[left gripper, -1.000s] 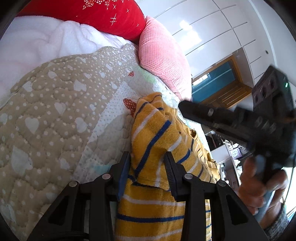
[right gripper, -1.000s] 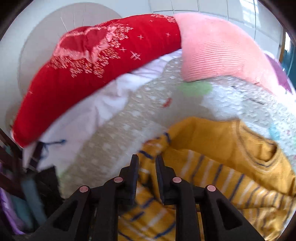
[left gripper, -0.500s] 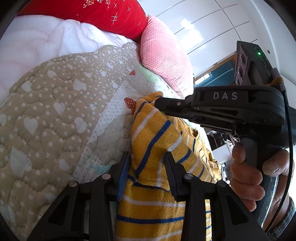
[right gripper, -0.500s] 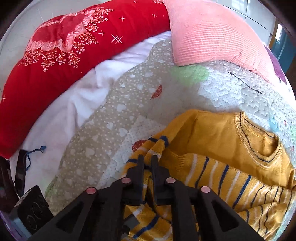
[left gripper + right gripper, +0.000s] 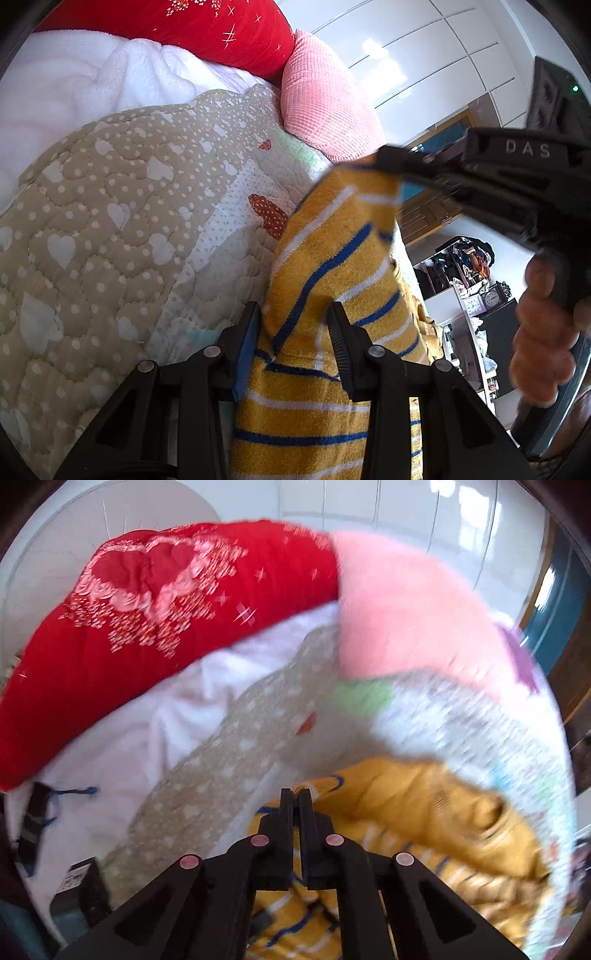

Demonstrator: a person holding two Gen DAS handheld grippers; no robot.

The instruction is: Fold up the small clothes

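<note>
Gripping striped sweater (image 5: 325, 258): both tongs.

A bed is covered by a beige heart-patterned quilt (image 5: 92, 240). On the quilt a yellow striped sweater (image 5: 424, 812) is spread. Beyond the quilt a white blanket (image 5: 92, 81), a red pillow (image 5: 147, 627) and a pink cushion (image 5: 325, 110) are laid.

Open beige heart-quilted bedspread (image 5: 110, 236) lies left of the grippers; red embroidered bolster (image 5: 229, 33) and pink ribbed cushion (image 5: 325, 110) block beyond.
</note>
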